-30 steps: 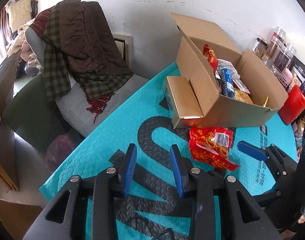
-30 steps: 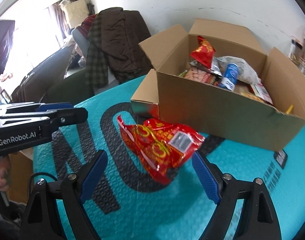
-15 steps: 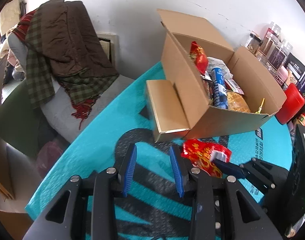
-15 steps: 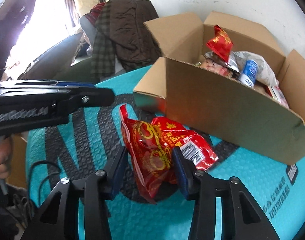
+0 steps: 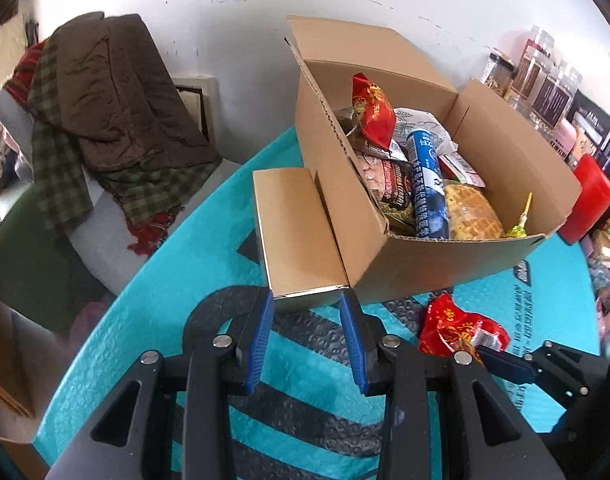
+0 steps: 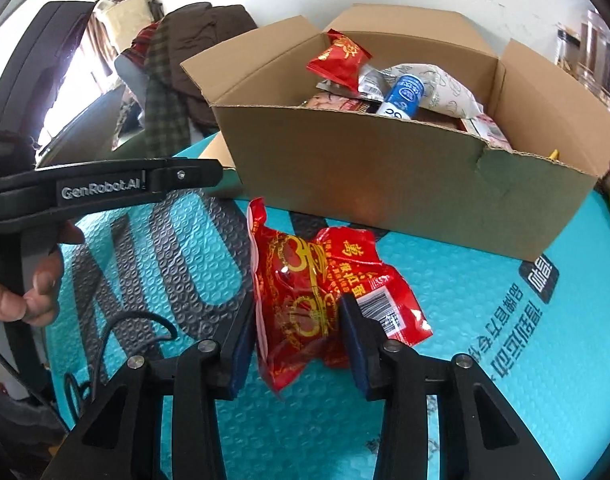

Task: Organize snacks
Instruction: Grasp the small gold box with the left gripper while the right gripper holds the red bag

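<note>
Teal padded surface [image 6: 485,320] is carrying a cardboard box [image 6: 385,176]; the right hand-held gripper [image 6: 295,338], wide a second ago, is now pinching the red snack bag [image 6: 325,292], ready for boxing, while the left hand-held gripper [image 5: 307,334] is staying narrowly parted, empty, at the box flap [image 5: 297,236].

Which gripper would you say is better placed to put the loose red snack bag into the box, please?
Right: the right gripper has its fingers closed on the red snack bag; the left gripper sits at the box flap.
</note>
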A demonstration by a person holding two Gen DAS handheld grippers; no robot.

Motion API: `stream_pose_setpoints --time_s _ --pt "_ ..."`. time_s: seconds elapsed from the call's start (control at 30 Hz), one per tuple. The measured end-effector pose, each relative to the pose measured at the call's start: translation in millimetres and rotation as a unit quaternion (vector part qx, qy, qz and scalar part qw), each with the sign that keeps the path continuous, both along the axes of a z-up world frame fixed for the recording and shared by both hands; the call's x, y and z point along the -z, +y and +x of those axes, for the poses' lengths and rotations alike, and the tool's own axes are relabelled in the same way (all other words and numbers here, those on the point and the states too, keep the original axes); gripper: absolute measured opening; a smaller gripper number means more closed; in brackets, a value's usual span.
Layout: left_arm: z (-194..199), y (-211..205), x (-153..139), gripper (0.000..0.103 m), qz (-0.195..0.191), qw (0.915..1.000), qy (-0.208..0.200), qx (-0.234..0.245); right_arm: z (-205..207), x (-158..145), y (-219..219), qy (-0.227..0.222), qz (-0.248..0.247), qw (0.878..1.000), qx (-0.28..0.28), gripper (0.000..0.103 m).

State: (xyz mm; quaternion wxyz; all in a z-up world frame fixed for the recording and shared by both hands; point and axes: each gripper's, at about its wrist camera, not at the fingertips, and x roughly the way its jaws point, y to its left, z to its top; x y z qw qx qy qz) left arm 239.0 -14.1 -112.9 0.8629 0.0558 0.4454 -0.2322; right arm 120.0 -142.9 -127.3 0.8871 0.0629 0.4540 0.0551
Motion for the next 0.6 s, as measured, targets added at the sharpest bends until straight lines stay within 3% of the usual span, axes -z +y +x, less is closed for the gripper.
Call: stream_pose_setpoints --time_s 0.23,0.4,0.6 --pt "9.5 1.9 3.4 0.034 0.009 0.9997 -0.008 -0.019 2.4 2.2 0.5 -0.002 0.004 1.0 0.0 0.04" --pt "24.5 17.4 12.9 0.034 0.019 0.9986 0.007 -0.049 3.1 2.3 0.9 -0.001 0.005 1.0 0.001 0.04" --pt "19.0 22.9 3.3 0.034 -0.012 0.9995 -0.005 -0.028 3.9 1.9 1.2 0.0 0.006 1.0 0.003 0.04"
